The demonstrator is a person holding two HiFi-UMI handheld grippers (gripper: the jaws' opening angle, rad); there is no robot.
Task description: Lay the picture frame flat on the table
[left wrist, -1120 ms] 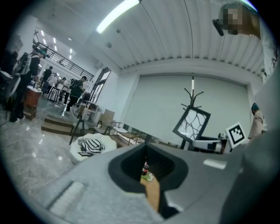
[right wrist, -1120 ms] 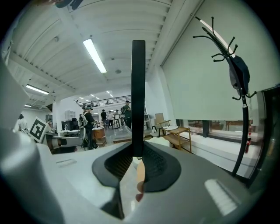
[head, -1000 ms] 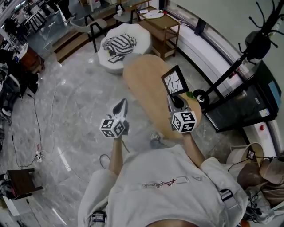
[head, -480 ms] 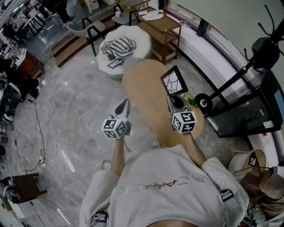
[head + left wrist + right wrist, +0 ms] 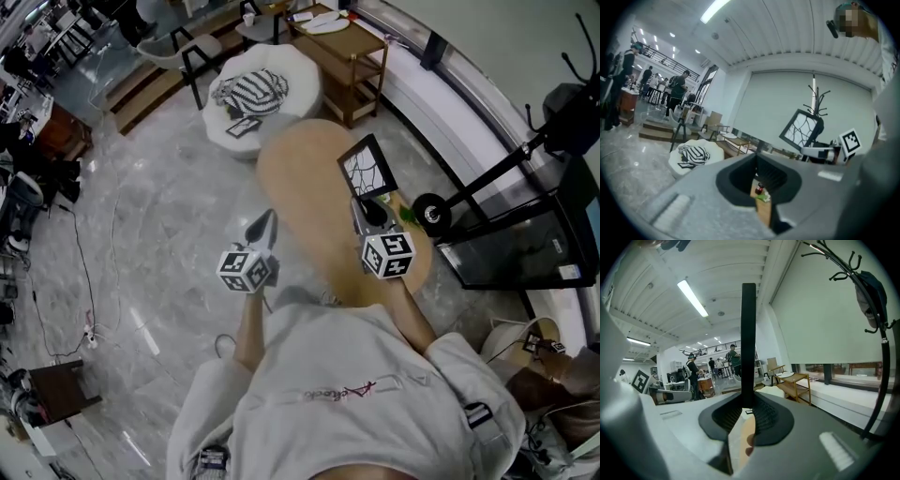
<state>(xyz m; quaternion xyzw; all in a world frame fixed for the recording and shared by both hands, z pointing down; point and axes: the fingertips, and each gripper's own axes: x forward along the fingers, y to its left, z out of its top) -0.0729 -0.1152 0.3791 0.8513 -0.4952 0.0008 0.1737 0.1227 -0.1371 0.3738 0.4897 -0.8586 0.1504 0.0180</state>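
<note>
1. Your left gripper (image 5: 262,223) is hanging over the floor, just off the table's 8 o'clock edge and at 9 o'clock from your other tool. Its jaws are resting together with nothing between them. It is taking no part in the work.
2. The table (image 5: 298,164), a wooden oval top, is showing bare wood across its middle and out toward 11 o'clock. In my judgement this is offering enough room to lay the frame down.
3. The picture frame (image 5: 367,170) is standing on edge near the table's 3 o'clock side, its glass facing across the top toward 9 o'clock. It is leaning somewhat, not lying flat. The pictures are not showing whether its lower edge is touching the wood.
4. Your right gripper (image 5: 369,202) is clamping the frame from 6 o'clock. Its jaws are standing only a little apart, and the pads are pressing on both faces of the thin black lower edge.
5. Assessment: you are securing the grip, and that part is looking complete. The laying down itself is not yet begun. Tipping the frame over, lowering it onto the bare wood and letting go are all remaining.
</note>
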